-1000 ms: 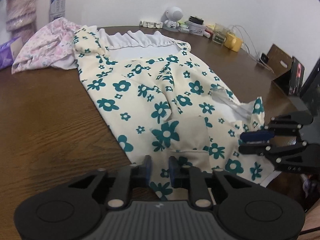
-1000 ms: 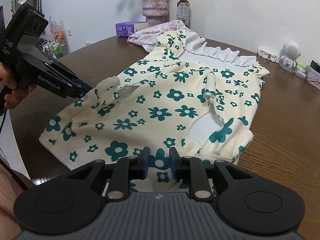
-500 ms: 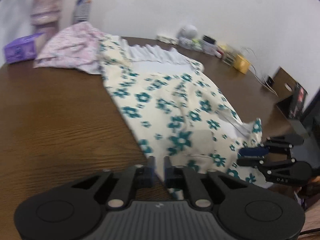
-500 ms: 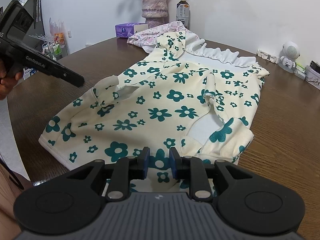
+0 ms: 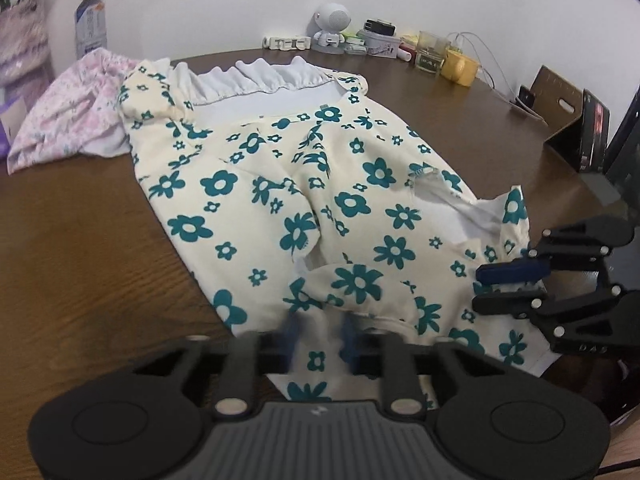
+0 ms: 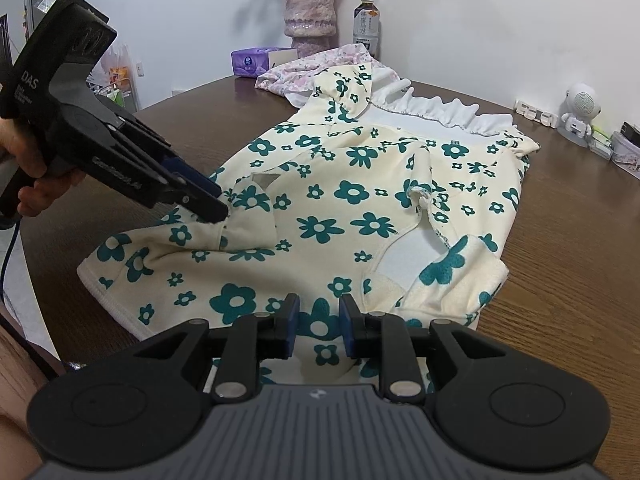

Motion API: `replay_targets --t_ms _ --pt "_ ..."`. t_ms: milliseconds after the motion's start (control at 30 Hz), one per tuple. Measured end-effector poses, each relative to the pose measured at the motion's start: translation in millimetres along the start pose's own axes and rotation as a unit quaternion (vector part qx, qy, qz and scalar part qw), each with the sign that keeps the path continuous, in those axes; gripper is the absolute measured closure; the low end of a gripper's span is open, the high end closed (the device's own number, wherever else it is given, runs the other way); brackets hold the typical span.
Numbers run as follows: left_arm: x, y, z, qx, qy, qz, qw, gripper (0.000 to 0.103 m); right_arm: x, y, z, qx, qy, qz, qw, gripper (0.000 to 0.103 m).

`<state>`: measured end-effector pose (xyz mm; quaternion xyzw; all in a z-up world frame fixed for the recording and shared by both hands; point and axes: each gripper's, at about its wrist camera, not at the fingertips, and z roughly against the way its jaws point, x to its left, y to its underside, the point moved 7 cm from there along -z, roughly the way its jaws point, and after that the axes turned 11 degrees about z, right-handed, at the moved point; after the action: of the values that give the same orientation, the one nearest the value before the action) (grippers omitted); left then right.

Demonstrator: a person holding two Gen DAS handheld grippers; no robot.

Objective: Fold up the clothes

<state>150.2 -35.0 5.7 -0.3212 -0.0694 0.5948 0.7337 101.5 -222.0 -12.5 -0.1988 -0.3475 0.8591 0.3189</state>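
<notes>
A cream hoodie with teal flowers (image 5: 352, 200) lies spread on the brown table (image 5: 80, 260), white hood lining at the far end. My left gripper (image 5: 318, 340) is over the near sleeve cuff, its fingers blurred, with a gap and cloth showing between them. From the right wrist view, the left gripper (image 6: 218, 210) has its tips touching the raised cuff (image 6: 248, 216), held by a hand. My right gripper (image 6: 319, 320) stands open over the hoodie (image 6: 360, 220) hem, cloth lying flat under it. It also shows at the hem corner as the right gripper (image 5: 496, 286).
A pink floral garment (image 5: 72, 112) lies bunched past the hood. A bottle (image 6: 366, 20), vase (image 6: 309, 12) and purple tissue box (image 6: 256, 62) stand behind it. A white toy robot (image 5: 332, 24), yellow mug (image 5: 460, 70) and cardboard stand (image 5: 560, 120) line the far right edge.
The left gripper swung away to the left half a second ago and has come back to the sleeve cuff; its fingers now blur. The right gripper and the hoodie have stayed put.
</notes>
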Motion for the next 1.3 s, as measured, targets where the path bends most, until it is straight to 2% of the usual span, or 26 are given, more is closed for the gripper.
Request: replay_targets --t_ms 133,267,333,500,533,633,667,700,733,800,833,900,967,1033,1067,1100,1133,1200,1300 --pt "2 0 6 -0.015 -0.001 0.003 0.9999 0.103 0 0 0 -0.003 -0.001 -0.001 1.000 0.081" --pt "18 -6 35 -0.046 0.006 0.040 0.9982 0.103 1 0 0 -0.001 0.001 0.000 1.000 0.081" --pt "31 -4 51 -0.060 -0.005 0.048 0.9970 0.103 1 0 0 0.000 0.003 0.001 1.000 0.081" --pt "72 16 54 -0.035 -0.043 0.095 0.9940 0.103 1 0 1 0.000 0.005 0.001 1.000 0.081" --pt "76 18 53 -0.035 -0.040 0.104 0.9931 0.102 -1 0 5 -0.002 0.012 -0.004 1.000 0.080" --pt "77 13 61 -0.062 0.006 0.135 0.9889 0.090 -9 0 18 -0.010 0.031 -0.019 0.999 0.078" --pt "73 10 64 -0.071 0.022 0.133 0.9883 0.080 -12 0 23 -0.013 0.037 -0.024 0.999 0.078" --pt "69 7 66 -0.076 0.030 0.128 0.9884 0.066 -14 0 27 -0.016 0.043 -0.030 0.998 0.078" --pt "65 6 65 -0.078 0.033 0.121 0.9891 0.060 -17 0 32 -0.018 0.050 -0.035 0.998 0.078" --pt "57 5 59 -0.073 0.032 0.106 0.9911 0.056 -22 0 41 -0.024 0.062 -0.045 0.997 0.075" --pt "54 6 56 -0.070 0.032 0.103 0.9917 0.054 -25 0 45 -0.027 0.069 -0.050 0.996 0.070" --pt "50 7 50 -0.067 0.026 0.102 0.9922 0.045 -30 0 54 -0.032 0.081 -0.060 0.994 0.066" --pt "50 8 43 -0.067 0.022 0.108 0.9917 0.045 -38 5 56 -0.028 0.087 -0.086 0.992 0.066" --pt "51 10 38 -0.067 0.024 0.114 0.9909 0.056 -48 12 47 -0.017 0.084 -0.124 0.989 0.066" --pt "52 12 36 -0.067 0.026 0.117 0.9905 0.083 -51 15 42 -0.012 0.081 -0.140 0.987 0.066" --pt "54 14 35 -0.067 0.025 0.120 0.9902 0.097 -52 18 37 -0.006 0.079 -0.145 0.986 0.066" --pt "56 16 34 -0.068 0.018 0.122 0.9900 0.098 -53 21 32 -0.001 0.076 -0.150 0.986 0.067" --pt "60 20 35 -0.072 0.003 0.119 0.9903 0.098 -54 27 26 0.013 0.078 -0.153 0.985 0.082" --pt "65 25 37 -0.074 -0.008 0.121 0.9899 0.097 -54 33 23 0.023 0.085 -0.148 0.985 0.086"
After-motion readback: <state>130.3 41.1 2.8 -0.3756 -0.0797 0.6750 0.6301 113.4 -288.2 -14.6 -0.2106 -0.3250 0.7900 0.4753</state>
